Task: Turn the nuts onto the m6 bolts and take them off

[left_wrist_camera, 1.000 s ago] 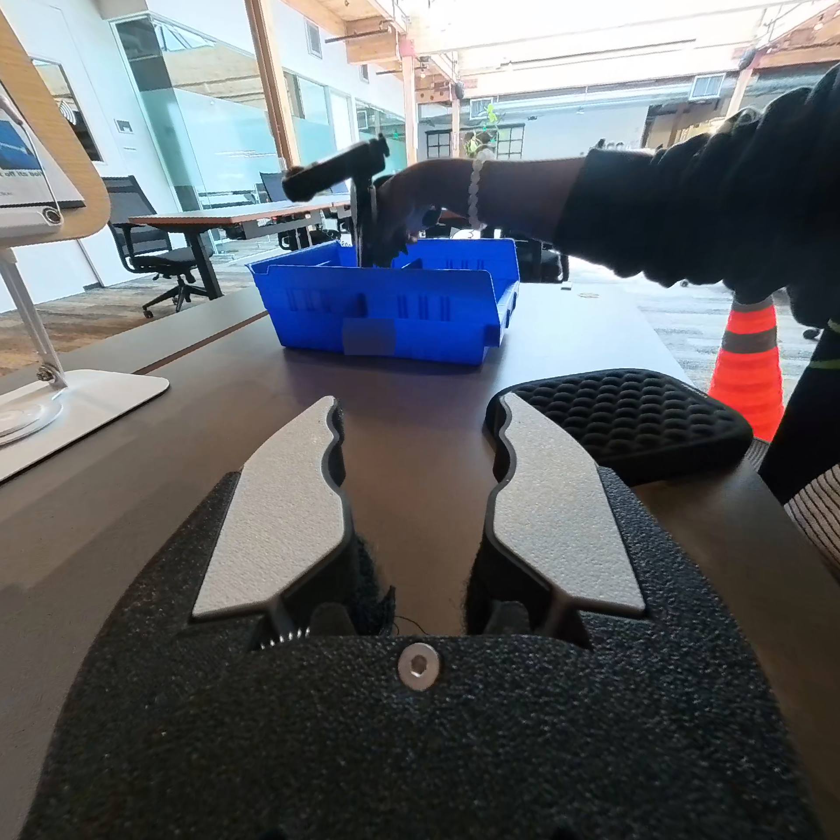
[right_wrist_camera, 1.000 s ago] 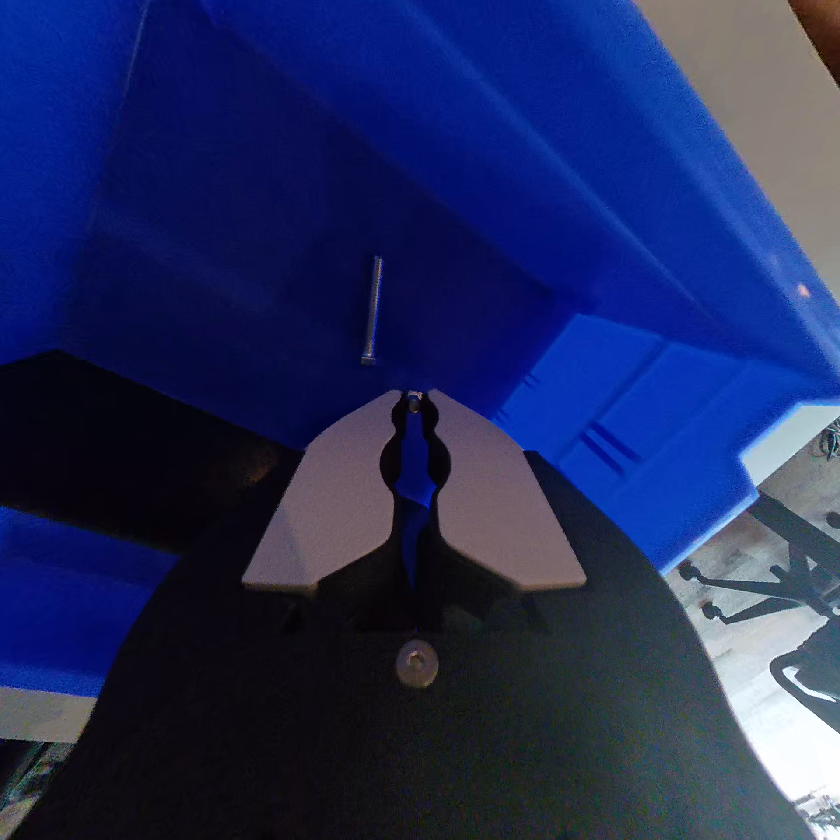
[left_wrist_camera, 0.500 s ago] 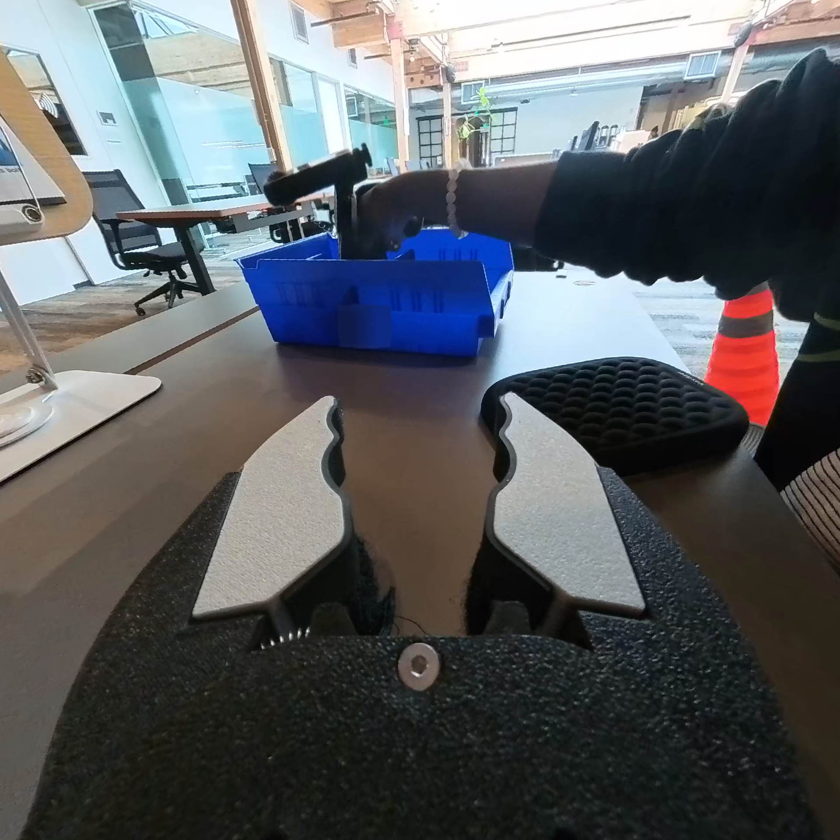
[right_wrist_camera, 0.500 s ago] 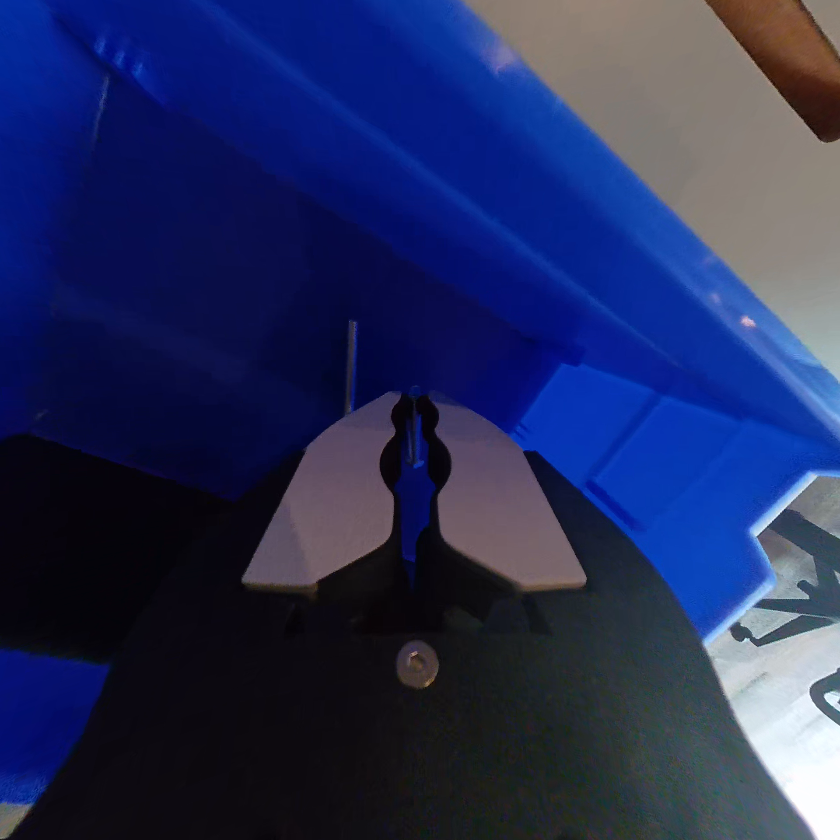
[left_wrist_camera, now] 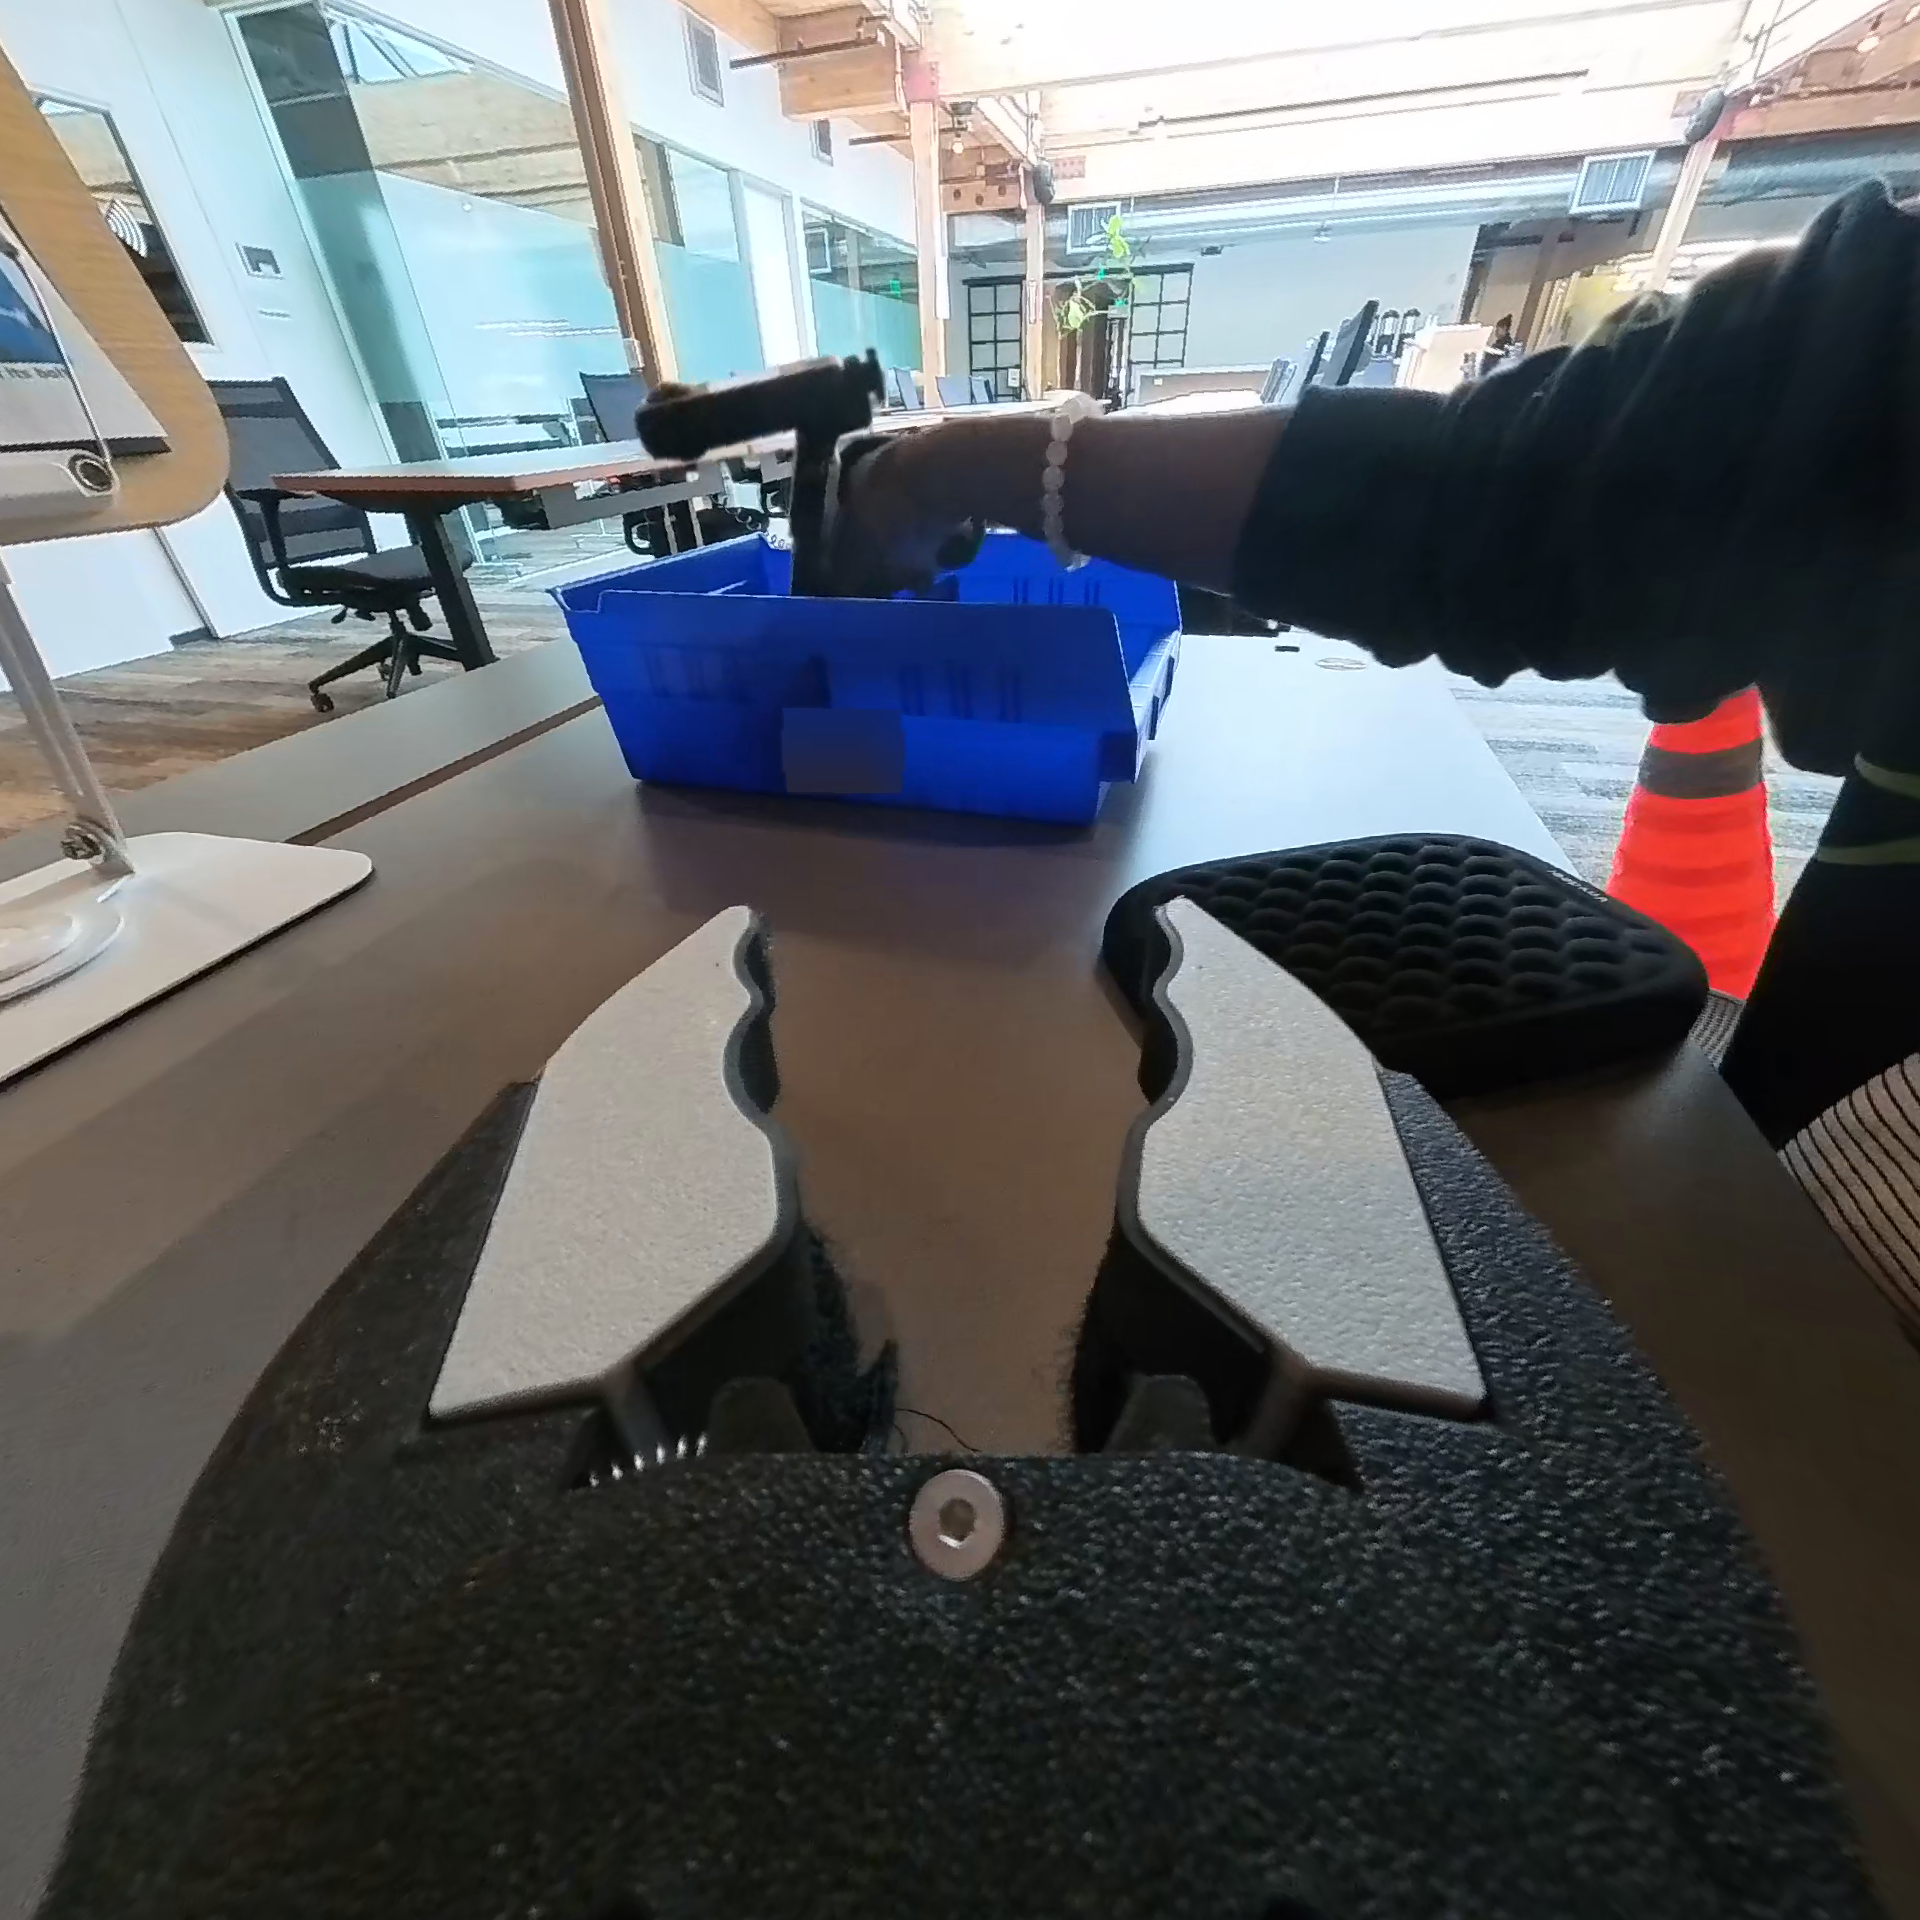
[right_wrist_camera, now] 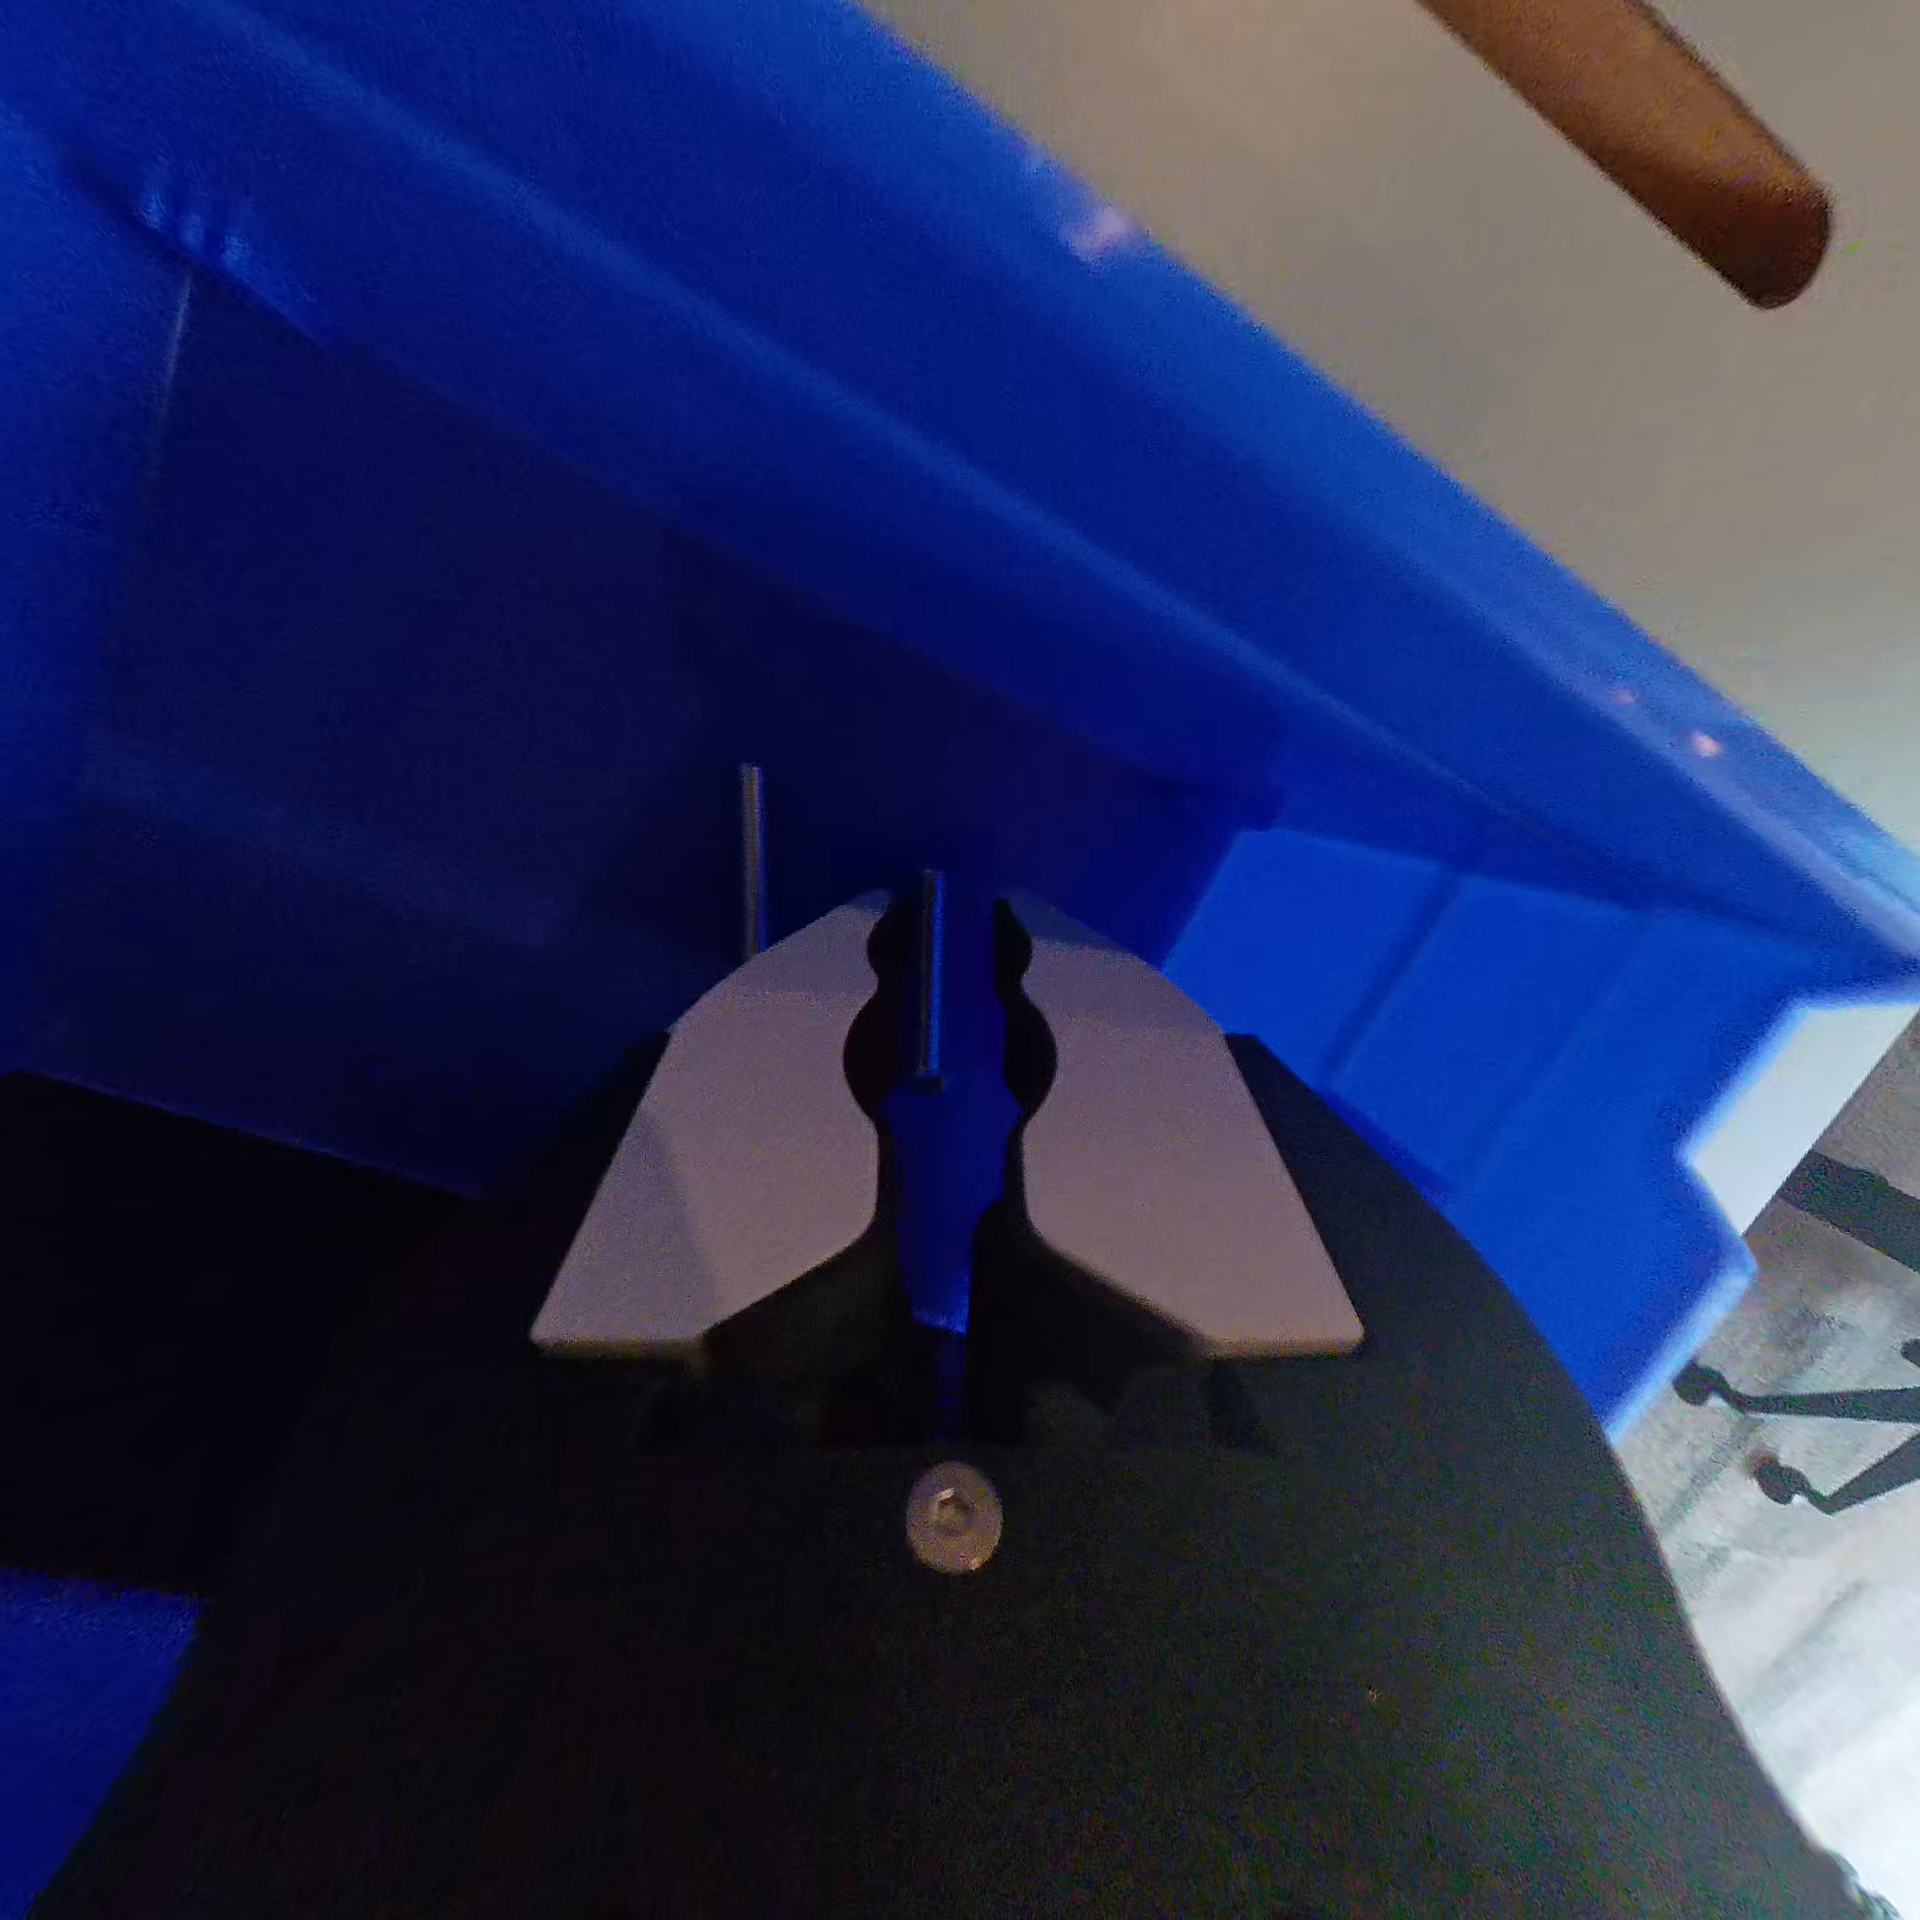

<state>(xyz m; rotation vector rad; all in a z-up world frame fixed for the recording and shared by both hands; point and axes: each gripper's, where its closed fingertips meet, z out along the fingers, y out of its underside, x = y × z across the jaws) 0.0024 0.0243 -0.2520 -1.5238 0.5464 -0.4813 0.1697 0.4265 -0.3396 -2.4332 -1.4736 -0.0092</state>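
My right gripper [right_wrist_camera: 948, 906] reaches down into the blue bin [right_wrist_camera: 623, 468]. Its jaws stand slightly apart. A thin silver bolt [right_wrist_camera: 928, 977] lies between the fingers, close to the left one, with a clear gap to the right one, so neither pad presses on it. A second bolt [right_wrist_camera: 752, 852] lies on the bin floor just left of the fingertips. In the left wrist view the right gripper [left_wrist_camera: 821, 499] dips into the bin [left_wrist_camera: 831, 613]. My left gripper [left_wrist_camera: 956, 914] is wide open and empty, low over the brown table [left_wrist_camera: 520, 987], well short of the bin.
A black dimpled pad [left_wrist_camera: 1434, 945] lies by my left gripper's right finger. A white stand base [left_wrist_camera: 156, 914] sits at the left. An orange cone [left_wrist_camera: 1704, 831] stands beyond the table's right edge. A person's sleeved arm [left_wrist_camera: 1558, 499] reaches across above the table. Some 45 cm of space lies between my two pairs of fingers.
My right gripper was shut on the bolt inside the bin; its jaws have now parted and the bolt lies loose between them. My left gripper stayed open and hardly moved.
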